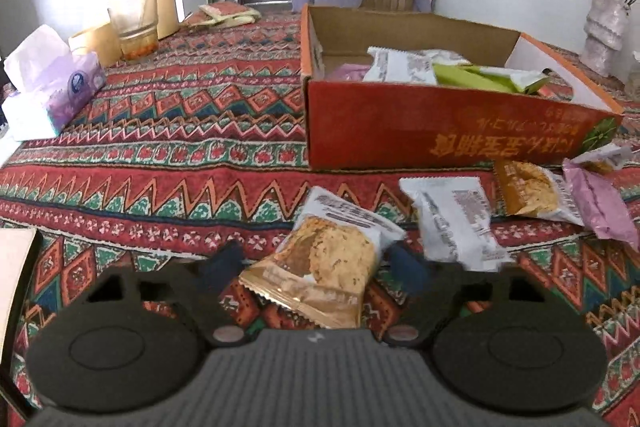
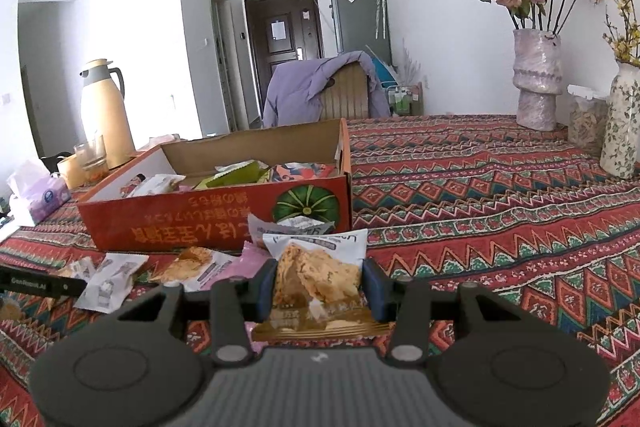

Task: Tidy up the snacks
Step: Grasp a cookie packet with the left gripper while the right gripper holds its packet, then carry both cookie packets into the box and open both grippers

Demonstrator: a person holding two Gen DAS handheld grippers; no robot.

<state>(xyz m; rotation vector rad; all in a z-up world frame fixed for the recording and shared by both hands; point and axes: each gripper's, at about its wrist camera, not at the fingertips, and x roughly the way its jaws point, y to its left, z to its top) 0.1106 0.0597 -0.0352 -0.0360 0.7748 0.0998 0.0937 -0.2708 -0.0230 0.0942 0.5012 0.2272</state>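
Lying between our left gripper's [image 1: 316, 263] spread fingers, a cookie packet [image 1: 320, 263] rests on the patterned tablecloth [image 1: 160, 147], pads not visibly pressing it. Our right gripper [image 2: 319, 287] pinches another cookie packet [image 2: 318, 279] by its sides, just before the red cardboard box [image 2: 216, 223] holding snacks.

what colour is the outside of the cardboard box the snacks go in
Red-orange with orange lettering and a green pumpkin picture on the cardboard box; clearest in the right wrist view.
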